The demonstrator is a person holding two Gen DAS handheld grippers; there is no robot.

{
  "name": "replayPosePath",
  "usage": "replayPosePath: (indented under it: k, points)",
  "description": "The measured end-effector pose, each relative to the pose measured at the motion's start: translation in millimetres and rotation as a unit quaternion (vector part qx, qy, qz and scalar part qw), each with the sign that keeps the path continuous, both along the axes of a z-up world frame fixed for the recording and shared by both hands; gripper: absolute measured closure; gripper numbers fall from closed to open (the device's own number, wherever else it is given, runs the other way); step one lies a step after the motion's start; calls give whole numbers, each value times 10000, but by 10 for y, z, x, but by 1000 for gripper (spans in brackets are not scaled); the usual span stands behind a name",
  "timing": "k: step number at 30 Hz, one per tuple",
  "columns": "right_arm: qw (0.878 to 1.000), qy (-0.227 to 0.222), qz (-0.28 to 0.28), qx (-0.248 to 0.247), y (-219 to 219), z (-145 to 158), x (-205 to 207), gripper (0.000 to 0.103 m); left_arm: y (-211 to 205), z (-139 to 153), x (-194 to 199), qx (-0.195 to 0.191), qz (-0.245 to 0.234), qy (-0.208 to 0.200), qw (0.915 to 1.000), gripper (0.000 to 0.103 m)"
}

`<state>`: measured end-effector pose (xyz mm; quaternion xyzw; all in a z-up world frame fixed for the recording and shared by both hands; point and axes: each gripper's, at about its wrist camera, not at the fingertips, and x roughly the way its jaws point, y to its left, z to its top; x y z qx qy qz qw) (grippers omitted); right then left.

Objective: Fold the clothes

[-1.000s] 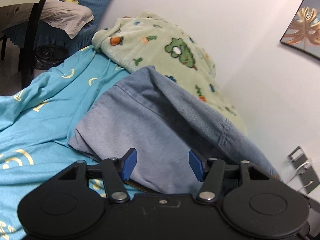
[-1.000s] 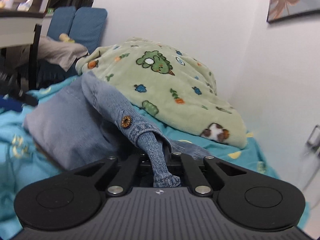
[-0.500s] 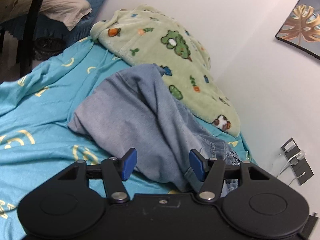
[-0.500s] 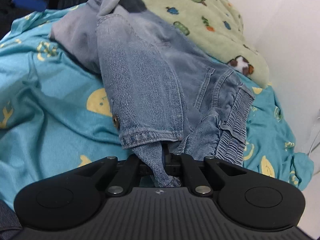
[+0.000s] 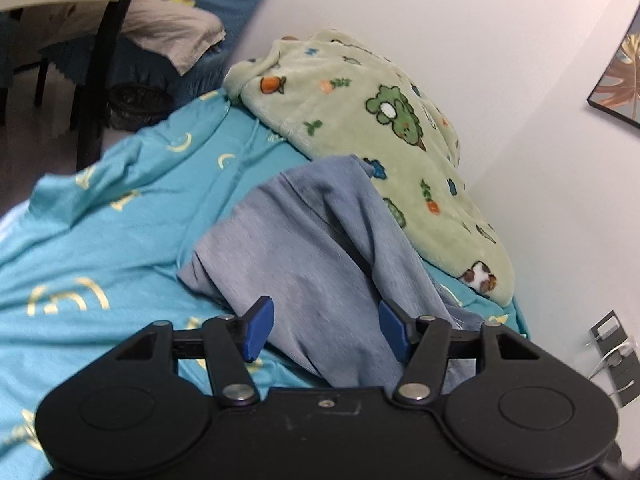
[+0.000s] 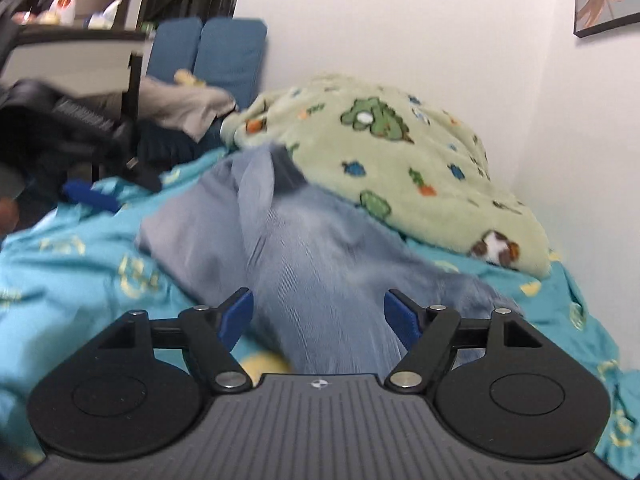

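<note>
Jeans [image 6: 320,280] lie in a rumpled, lengthwise heap on the turquoise bedsheet [image 6: 80,276], and everything else sits around them. Their far end rides up against the green fleece blanket [image 6: 400,152], which is bunched along the white wall [image 6: 400,20] just beyond and to the right of the jeans. Their near end runs down toward both cameras, the paler inside of the cloth showing on the left edge of the heap.

The right gripper [image 6: 318,316] has just been opening; its blue pads [image 6: 236,316] now stand wide apart on either side of the jeans' near end, which lies between them without being pinched. The picture there is blurred.

The left gripper [image 5: 326,330] is about half open, its blue fingertips [image 5: 260,328] set apart over the jeans' near edge, gripping nothing.

Left of the jeans, past the sheet's edge, stand a dark table leg [image 5: 104,64] and a blue sofa [image 6: 228,52].
</note>
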<state>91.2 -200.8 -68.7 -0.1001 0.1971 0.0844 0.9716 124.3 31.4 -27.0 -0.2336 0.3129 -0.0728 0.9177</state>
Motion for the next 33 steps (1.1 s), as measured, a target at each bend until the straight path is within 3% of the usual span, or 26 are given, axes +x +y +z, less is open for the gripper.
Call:
replayPosePath:
  k: [5, 11, 16, 19, 21, 28, 33]
  points:
    - [9980, -29, 259, 574, -20, -202, 316, 31, 104, 37, 73, 206, 211, -31, 9996, 48]
    - [9985, 44, 194, 510, 157, -301, 521, 36, 93, -46, 180, 196, 259, 59, 9995, 48]
    - [9990, 37, 211, 391, 238, -298, 634, 57, 30, -99, 229, 283, 157, 67, 9995, 48]
    - [9990, 84, 264, 349, 223, -340, 662, 81, -10, -118, 251, 413, 129, 48, 9991, 48]
    - [9994, 81, 306, 166, 244, -319, 627, 91, -25, -94, 233, 481, 118, -6, 9988, 48]
    - [9983, 35, 576, 32, 221, -31, 187, 95, 36, 68, 35, 393, 150, -283, 9987, 48]
    - [9877, 843, 1155, -636, 405, -166, -306, 95, 40, 162, -98, 393, 84, -435, 9982, 48]
